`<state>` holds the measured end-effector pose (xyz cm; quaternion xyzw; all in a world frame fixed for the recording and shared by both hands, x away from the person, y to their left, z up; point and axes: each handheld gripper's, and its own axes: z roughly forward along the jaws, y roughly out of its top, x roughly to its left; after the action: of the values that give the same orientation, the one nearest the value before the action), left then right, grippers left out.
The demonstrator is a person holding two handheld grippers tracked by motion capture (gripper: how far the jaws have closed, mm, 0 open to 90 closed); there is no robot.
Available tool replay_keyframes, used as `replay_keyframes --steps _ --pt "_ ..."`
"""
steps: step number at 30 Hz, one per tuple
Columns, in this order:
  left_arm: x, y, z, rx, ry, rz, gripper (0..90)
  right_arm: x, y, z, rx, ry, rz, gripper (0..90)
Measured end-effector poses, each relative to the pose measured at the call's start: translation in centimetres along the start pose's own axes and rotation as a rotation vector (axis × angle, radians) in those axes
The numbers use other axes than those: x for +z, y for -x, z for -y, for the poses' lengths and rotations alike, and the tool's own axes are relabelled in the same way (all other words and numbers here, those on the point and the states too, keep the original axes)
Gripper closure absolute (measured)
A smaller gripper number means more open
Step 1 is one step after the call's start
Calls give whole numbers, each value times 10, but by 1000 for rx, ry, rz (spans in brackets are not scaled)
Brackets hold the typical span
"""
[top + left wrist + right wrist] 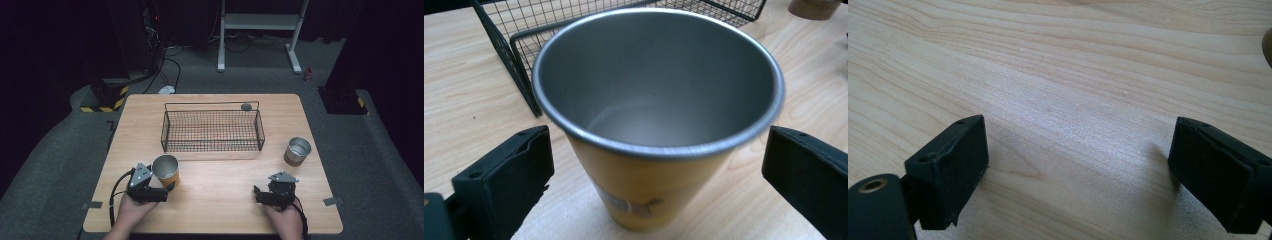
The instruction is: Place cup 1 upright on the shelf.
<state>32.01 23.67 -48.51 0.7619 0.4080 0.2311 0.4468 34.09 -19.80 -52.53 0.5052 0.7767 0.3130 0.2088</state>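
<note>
From above, a second cup (298, 150) stands beyond the right tool (261, 192).

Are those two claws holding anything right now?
No. The left gripper has its fingers open either side of the orange cup, not touching. The right gripper is open over the table.

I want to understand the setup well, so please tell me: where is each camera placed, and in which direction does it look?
High view: fixed above the person's side, looking forward and down on the table; both hands, the left gripper and the right gripper enter from below.
Left gripper view: rides on the left gripper, facing the yellow cup between its open fingers, with the wire basket behind.
Right gripper view: rides on the right gripper, looking down at bare wood between its open fingers.
Shared: high and left gripper views both show cup and basket.
</note>
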Motion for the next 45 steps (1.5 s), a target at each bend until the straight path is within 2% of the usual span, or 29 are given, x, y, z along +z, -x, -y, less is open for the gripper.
replay_keyframes --steps 4,13,21,23,27,36,41,43,45 --pt "7 -1 -4 -6 8 0 9 0 0 0 1 0 0 89" --pt "10 -2 -6 -4 47 -6 16 0 0 0 0 0 0 89" --pt "9 -1 -8 -2 93 4 36 0 0 0 1 0 0 89" --pt "9 -1 -8 -13 102 8 61 0 0 0 1 0 0 89" --pt "8 0 -7 -11 111 13 96 0 0 0 1 0 0 89" --pt "6 2 -5 -1 119 12 108 0 0 0 0 0 0 89" --pt "3 2 -6 -15 146 19 131 0 0 0 0 0 0 90" --pt "2 6 -7 11 141 21 131 0 0 0 0 0 0 90" --pt "1 8 -7 14 147 26 132 0 0 0 0 0 0 89"
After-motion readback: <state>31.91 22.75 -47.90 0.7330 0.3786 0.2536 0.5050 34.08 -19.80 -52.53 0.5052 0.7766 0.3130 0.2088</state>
